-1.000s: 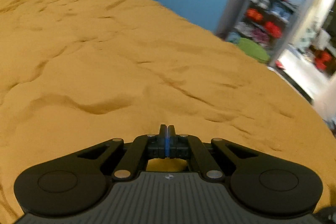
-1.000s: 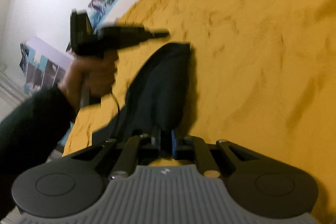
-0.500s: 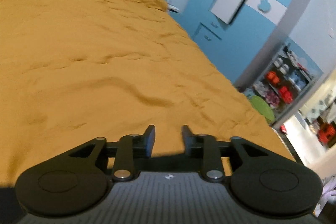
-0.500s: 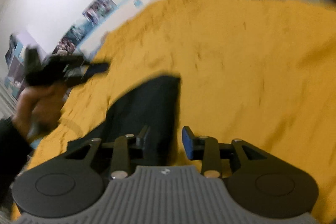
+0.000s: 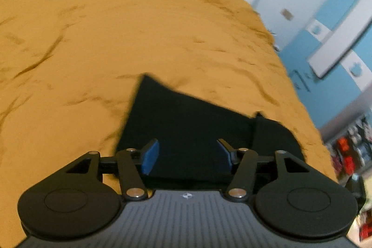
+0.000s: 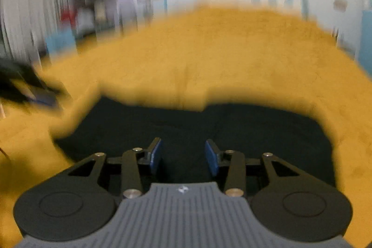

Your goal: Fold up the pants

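Observation:
The black pants [image 5: 190, 127] lie flat on the orange bedspread [image 5: 116, 27], in a folded shape with a corner pointing away. My left gripper [image 5: 188, 155] is open and empty, held just above their near part. In the right wrist view the pants [image 6: 186, 127] spread wide and dark under my right gripper [image 6: 183, 156], which is open and empty. This view is motion blurred. The left gripper shows as a dark blur at the left edge [image 6: 28, 87].
The bedspread [image 6: 209, 50] covers the whole bed and is wrinkled. A blue and white wall with cabinets [image 5: 337, 43] stands beyond the bed's right side. Shelves with colourful items [image 5: 348, 150] are at the far right.
Both grippers have opened, and the right one has let go of the pants. Both cameras have swung round so the pants now lie right under each gripper.

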Tool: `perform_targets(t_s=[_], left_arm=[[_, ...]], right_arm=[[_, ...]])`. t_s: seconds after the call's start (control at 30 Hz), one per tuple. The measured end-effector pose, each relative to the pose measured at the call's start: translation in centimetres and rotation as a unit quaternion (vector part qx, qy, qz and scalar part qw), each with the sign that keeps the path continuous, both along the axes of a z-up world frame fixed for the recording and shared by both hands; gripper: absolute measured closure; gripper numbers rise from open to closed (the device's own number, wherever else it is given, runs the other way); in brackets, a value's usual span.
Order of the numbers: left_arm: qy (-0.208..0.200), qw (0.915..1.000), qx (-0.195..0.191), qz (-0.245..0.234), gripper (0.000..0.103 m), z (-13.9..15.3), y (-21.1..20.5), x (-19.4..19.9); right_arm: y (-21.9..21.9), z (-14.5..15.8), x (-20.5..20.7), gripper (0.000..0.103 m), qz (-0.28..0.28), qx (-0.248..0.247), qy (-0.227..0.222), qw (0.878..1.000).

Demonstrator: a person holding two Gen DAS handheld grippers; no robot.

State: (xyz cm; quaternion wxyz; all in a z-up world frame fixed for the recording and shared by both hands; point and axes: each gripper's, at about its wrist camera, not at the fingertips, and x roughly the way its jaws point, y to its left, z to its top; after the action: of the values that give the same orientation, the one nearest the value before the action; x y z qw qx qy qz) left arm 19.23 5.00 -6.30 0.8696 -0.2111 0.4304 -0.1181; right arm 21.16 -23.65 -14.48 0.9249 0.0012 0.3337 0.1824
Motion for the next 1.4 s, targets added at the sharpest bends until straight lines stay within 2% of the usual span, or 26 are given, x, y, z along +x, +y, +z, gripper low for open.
perform_targets(t_s=[0.03,0.13,0.23,0.47,0.63,0.73,0.9,1.03,1.13,1.27,1.4], left_arm=[[0.003,0.9999,0.005,0.009,0.036,-0.4,0.5,-0.2],[-0.001,0.9996,0.015,0.025,0.034,-1.6,2.2,-0.7],[0.004,0.9987,0.025,0.044,0.034,-2.7,2.9,-0.6],[0.021,0.9979,0.001,0.062,0.032,-5.5,3.2,-1.1],[0.010,0.9986,0.015,0.049,0.021,-6.0,2.5,-1.0],[0.012,0.9987,0.015,0.048,0.020,-5.9,2.2,-0.9],[0.015,0.9988,0.013,0.045,0.019,-5.8,2.2,-0.8],[0.017,0.9989,0.013,0.043,0.018,-6.0,2.1,-0.4],[0.025,0.9988,-0.015,0.040,0.019,-6.1,2.2,-0.1],[0.033,0.9958,-0.054,0.067,0.019,-6.2,2.8,0.1],[0.034,0.9933,-0.082,0.074,0.021,-6.6,3.2,0.1]], right_arm=[[-0.1,0.0,-0.5,0.065,0.000,-0.003,-0.016,1.000],[-0.7,0.7,-1.9,0.064,-0.016,0.012,-0.028,0.999],[-1.8,0.6,-3.5,0.056,-0.027,0.022,-0.034,0.999],[-1.5,0.9,-6.0,0.055,-0.032,0.030,-0.063,0.997],[-1.0,2.1,-6.7,0.055,-0.033,0.009,-0.085,0.996],[-0.4,2.8,-6.1,0.055,-0.052,-0.001,-0.090,0.995],[-0.3,3.1,-4.7,0.055,-0.092,0.004,-0.082,0.992],[0.7,0.6,-3.2,0.051,-0.113,-0.050,-0.020,0.992],[1.0,0.2,-3.7,0.050,-0.110,-0.063,-0.036,0.991],[-0.2,0.1,-4.0,0.050,-0.112,-0.030,-0.037,0.993],[-0.4,-0.1,-4.0,0.050,-0.106,-0.023,-0.040,0.993]])
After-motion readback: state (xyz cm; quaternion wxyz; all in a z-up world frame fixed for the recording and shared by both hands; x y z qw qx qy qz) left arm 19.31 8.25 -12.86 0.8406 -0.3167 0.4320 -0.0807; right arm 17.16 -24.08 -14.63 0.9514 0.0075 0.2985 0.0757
